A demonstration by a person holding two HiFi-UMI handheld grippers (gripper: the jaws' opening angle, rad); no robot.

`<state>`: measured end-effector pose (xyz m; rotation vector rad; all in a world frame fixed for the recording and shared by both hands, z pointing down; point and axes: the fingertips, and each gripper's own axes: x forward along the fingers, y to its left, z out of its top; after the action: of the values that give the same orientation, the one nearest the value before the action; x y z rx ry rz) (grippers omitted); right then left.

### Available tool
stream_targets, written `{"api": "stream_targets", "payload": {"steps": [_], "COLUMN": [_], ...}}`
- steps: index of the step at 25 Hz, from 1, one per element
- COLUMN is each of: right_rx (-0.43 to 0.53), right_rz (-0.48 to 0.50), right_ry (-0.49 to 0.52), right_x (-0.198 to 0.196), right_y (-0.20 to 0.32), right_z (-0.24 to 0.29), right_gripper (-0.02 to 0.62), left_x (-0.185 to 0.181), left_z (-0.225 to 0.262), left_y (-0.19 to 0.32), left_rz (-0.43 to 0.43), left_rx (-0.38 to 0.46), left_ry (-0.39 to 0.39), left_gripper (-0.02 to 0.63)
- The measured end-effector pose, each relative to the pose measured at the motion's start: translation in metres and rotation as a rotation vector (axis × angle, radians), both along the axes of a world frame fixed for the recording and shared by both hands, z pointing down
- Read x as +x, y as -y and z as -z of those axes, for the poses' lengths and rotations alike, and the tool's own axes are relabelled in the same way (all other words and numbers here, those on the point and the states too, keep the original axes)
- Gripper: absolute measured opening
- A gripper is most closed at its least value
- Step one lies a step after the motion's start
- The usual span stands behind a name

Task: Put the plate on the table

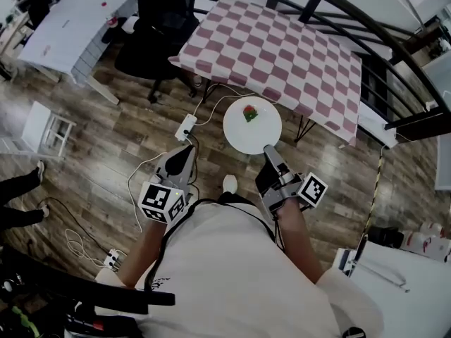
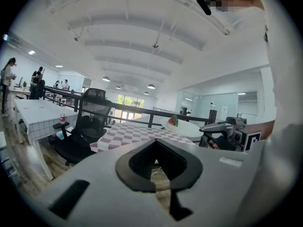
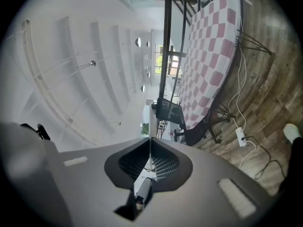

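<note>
A round white plate (image 1: pixel 252 129) hangs in the air over the wood floor, just short of the table with the pink-and-white checked cloth (image 1: pixel 282 48). A small red and green piece of food (image 1: pixel 250 113) lies on it. My right gripper (image 1: pixel 270 152) is shut on the plate's near rim. In the right gripper view the plate (image 3: pixel 150 122) shows edge-on as a thin white line between the jaws of that gripper (image 3: pixel 149 138). My left gripper (image 1: pixel 186 151) is shut and holds nothing, left of the plate. Its view shows the plate (image 2: pixel 187 127) and table (image 2: pixel 135 132) ahead.
A black office chair (image 1: pixel 151 41) stands at the table's left end. Beyond it is a white table (image 1: pixel 70 20). A power strip (image 1: pixel 185 127) and cables lie on the floor. A black railing (image 1: pixel 394 55) curves behind the checked table. A person's shoe (image 1: pixel 25 182) shows at left.
</note>
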<state>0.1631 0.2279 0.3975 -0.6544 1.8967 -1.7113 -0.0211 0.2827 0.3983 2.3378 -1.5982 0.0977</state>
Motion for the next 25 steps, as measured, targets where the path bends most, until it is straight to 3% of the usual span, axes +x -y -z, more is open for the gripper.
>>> {"api": "stream_targets", "payload": {"steps": [15, 25], "right_rx": [-0.03, -0.035], "right_rz": [0.037, 0.067], "right_ry": [0.001, -0.006], "right_x": [0.051, 0.072], "right_y": [0.093, 0.124], "right_z": [-0.022, -0.036], "right_gripper": [0.017, 0.017], "left_x": [0.054, 0.078], "left_z": [-0.009, -0.018], "left_y": [0.089, 0.116], "left_rz": [0.021, 0.046], "left_rx": [-0.027, -0.042], "left_ry": [0.027, 0.032], "left_gripper": [0.006, 0.008]}}
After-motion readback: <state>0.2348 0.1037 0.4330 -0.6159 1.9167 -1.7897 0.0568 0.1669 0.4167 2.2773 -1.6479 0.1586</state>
